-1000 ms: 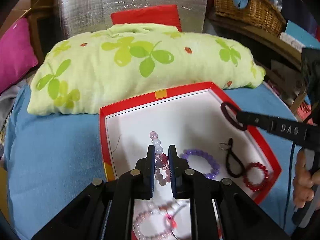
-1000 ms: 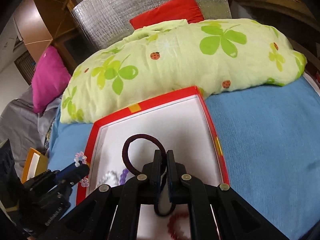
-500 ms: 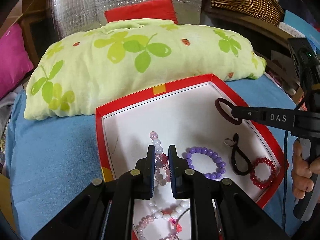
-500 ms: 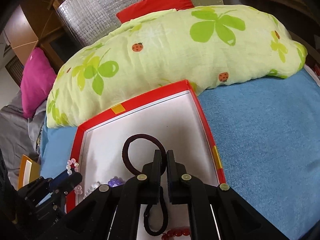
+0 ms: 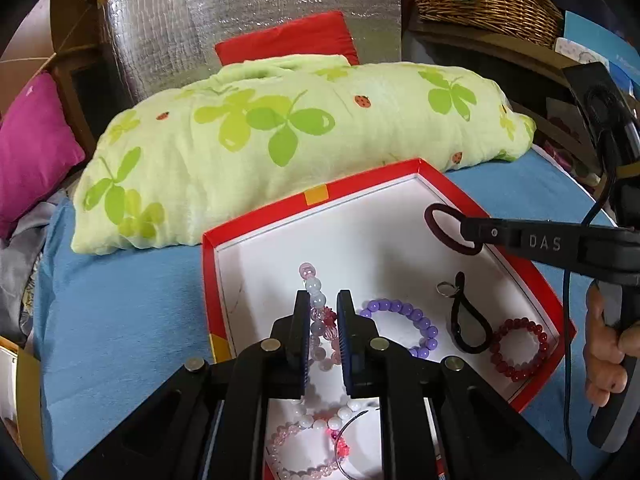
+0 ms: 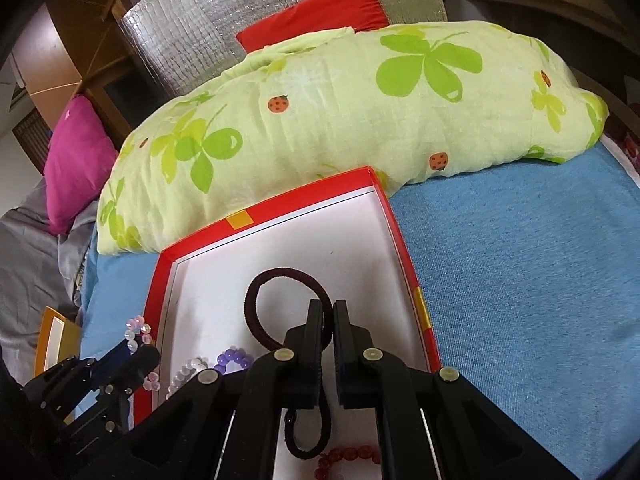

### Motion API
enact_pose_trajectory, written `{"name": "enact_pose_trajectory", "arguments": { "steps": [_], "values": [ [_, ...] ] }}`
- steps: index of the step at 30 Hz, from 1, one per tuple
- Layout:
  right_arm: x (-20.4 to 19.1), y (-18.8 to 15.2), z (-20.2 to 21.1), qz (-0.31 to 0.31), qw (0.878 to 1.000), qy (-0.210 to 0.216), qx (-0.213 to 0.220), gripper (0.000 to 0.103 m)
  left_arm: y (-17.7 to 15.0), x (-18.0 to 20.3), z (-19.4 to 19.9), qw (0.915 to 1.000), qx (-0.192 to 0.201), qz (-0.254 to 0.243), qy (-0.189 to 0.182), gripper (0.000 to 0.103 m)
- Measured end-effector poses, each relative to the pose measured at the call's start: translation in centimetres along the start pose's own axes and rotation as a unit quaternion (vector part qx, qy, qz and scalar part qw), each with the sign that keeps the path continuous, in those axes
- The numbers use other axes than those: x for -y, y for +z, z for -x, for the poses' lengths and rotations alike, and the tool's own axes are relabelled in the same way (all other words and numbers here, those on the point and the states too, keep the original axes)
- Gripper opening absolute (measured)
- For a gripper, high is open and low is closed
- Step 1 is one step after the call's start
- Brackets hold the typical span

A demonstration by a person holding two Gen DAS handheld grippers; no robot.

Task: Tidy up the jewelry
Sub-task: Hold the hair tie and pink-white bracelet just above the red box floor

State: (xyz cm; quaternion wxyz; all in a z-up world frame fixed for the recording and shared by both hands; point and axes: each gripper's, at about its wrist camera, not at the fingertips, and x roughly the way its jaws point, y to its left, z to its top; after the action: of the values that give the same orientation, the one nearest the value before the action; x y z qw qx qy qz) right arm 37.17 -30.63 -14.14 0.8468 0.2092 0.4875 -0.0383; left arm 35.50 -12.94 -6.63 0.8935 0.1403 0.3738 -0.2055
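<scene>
A pale pink-and-white bead bracelet (image 5: 318, 312) is pinched between the nearly closed jaws of the left gripper (image 5: 323, 312) above the near left part of the red-rimmed box (image 5: 272, 210), while a dark maroon hair tie (image 6: 280, 308) is clamped by the tightly closed right gripper (image 6: 327, 312) over the box's right side. On the box floor are counted one purple bracelet (image 5: 404, 320), one red bracelet (image 5: 520, 348), one black loop (image 5: 468, 320) and more pale beads (image 5: 312, 436) at the near edge. Compared with a second ago, both grips are unchanged and more of the near edge is seen.

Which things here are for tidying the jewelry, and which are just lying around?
For the job:
- red box
- pale bead bracelet in left tongs
- maroon hair tie in right tongs
- purple bracelet
- red bracelet
- black loop

Just lying about:
- green pillow
- pink cushion
- red cushion
- wicker basket
</scene>
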Motion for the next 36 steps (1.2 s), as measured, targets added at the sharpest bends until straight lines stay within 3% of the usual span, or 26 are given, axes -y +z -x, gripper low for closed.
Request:
{"name": "enact_pose_trajectory", "arguments": {
  "steps": [36],
  "values": [
    [-0.2,0.6,-2.2,0.011,1.0,-0.001,-0.014,0.006,-0.4,-0.6,-3.7,0.9994,-0.033,-0.002,0.014,0.014]
  ]
}}
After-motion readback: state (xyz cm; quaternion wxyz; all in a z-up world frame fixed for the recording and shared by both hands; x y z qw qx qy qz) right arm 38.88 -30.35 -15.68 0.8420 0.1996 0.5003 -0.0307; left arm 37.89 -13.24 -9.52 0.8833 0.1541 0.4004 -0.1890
